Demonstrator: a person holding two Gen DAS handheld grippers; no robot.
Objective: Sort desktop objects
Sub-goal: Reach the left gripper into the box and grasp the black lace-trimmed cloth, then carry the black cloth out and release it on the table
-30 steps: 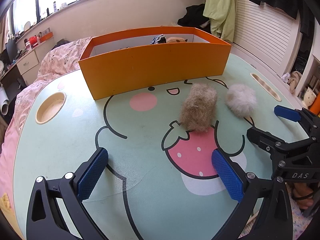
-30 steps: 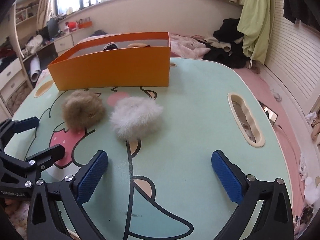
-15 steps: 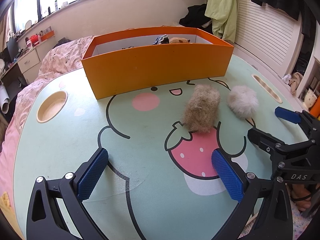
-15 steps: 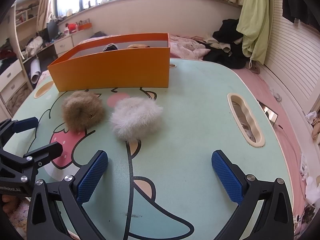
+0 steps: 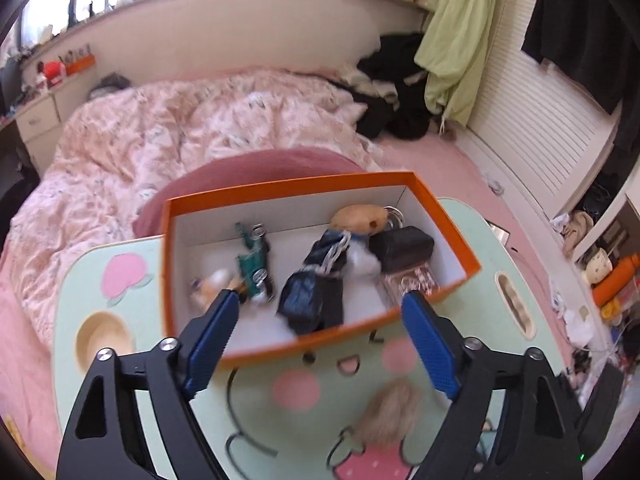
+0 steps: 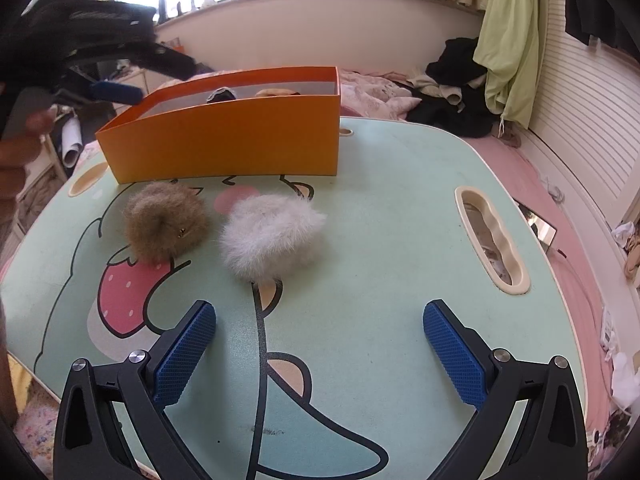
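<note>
An orange box point(image 5: 288, 184) stands at the far side of the cartoon table point(image 6: 400, 200), also seen as the orange box point(image 6: 224, 148). It holds a tan plush point(image 5: 360, 218), a black case point(image 5: 402, 242), a dark blue bag point(image 5: 316, 292) and a green item point(image 5: 252, 264). My left gripper point(image 5: 320, 300) hovers above the box's near wall; its jaws are closing with nothing gripped between them. The brown fluffy ball point(image 6: 164, 222) and the white fluffy ball point(image 6: 272, 234) lie side by side before the box. My right gripper point(image 6: 320, 308) stands open, short of the white ball.
The table has a long slot point(image 6: 492, 240) on the right and a round hollow point(image 5: 104, 334) on the left. A bed with a pink quilt point(image 5: 160, 140) lies behind the box. A person's hand point(image 6: 16, 148) holds the left gripper at the picture's left edge.
My left gripper has risen and swung forward from low over the table to above the orange box, and its jaws stand narrower. The right gripper and both fluffy balls have stayed put.
</note>
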